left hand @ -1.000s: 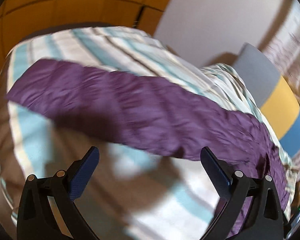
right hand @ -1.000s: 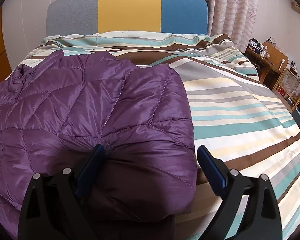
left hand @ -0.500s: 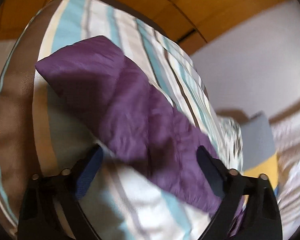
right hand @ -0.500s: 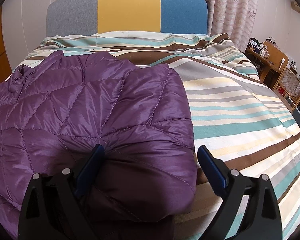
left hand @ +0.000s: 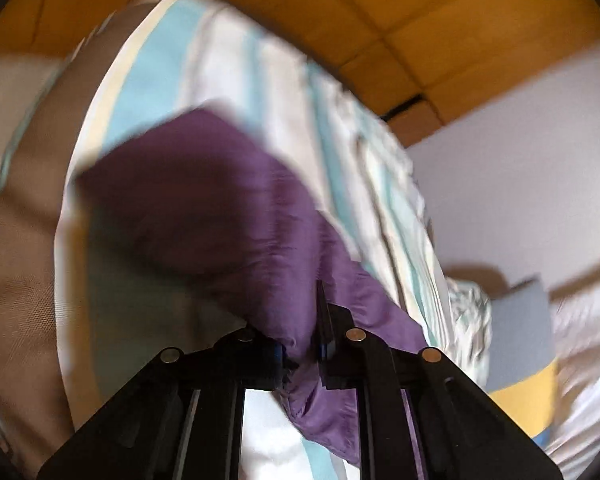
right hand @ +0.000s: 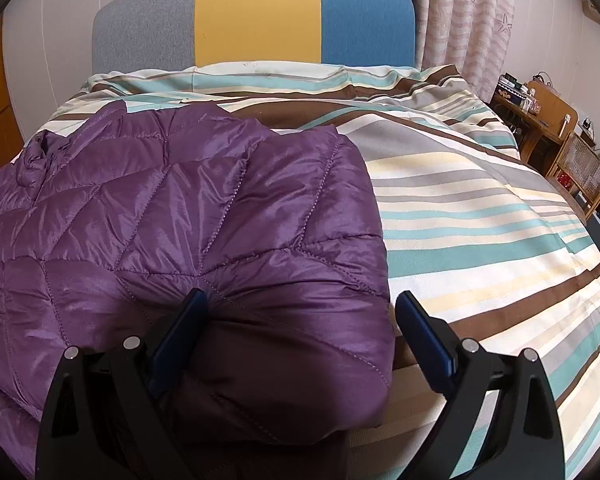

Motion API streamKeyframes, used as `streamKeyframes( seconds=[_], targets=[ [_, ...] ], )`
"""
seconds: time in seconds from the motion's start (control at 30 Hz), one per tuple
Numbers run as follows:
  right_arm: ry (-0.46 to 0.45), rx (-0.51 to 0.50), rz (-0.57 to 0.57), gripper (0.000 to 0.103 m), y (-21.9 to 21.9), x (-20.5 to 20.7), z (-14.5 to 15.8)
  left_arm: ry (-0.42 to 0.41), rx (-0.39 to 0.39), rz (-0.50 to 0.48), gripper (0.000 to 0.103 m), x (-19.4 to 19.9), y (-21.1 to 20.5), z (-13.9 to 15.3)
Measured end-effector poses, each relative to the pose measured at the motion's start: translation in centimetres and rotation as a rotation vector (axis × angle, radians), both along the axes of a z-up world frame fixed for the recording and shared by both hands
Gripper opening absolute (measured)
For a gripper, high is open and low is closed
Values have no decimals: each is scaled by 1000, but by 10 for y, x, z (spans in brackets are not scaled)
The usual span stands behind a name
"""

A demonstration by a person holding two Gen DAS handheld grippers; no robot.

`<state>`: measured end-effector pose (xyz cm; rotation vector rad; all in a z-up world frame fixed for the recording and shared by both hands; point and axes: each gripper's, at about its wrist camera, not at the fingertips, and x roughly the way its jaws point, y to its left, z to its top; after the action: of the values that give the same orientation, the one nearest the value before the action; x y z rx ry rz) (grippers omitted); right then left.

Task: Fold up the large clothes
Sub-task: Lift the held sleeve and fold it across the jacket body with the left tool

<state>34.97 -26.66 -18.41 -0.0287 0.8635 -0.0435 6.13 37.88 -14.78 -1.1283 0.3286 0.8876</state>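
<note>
The left gripper has just clamped a fold of the purple quilted jacket; the right gripper gapes wide, straddling its hem on the striped bedspread.

Jacket on bed, left side; headboard behind.

Purple jacket runs off-frame left; sleeve perhaps motion-blurred.

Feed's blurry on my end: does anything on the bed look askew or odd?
Nothing damaged or spilled. The purple quilted jacket lies rumpled on the striped duvet, one strip pinched in the left tongs.
</note>
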Motion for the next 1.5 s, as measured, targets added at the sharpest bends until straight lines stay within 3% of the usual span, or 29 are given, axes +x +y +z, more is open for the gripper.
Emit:
streamKeyframes(
  seconds=[0.13,0.27,0.5,0.8,1.1,1.5],
  targets=[
    [1,6,0,94,-1,0,0,87,231,-119,12,35,-46,39],
    [1,6,1,94,-1,0,0,128,386,-248,12,72,-88,61],
    [-1,0,0,94,-1,0,1,165,561,-432,12,120,-153,81],
    [1,5,0,94,0,0,1,166,671,-644,12,170,-234,90],
    [4,19,0,95,-2,1,1,181,754,-825,12,207,-309,80],
    [8,37,0,95,-3,2,-1,214,938,-1081,12,232,-412,63]
  ],
)
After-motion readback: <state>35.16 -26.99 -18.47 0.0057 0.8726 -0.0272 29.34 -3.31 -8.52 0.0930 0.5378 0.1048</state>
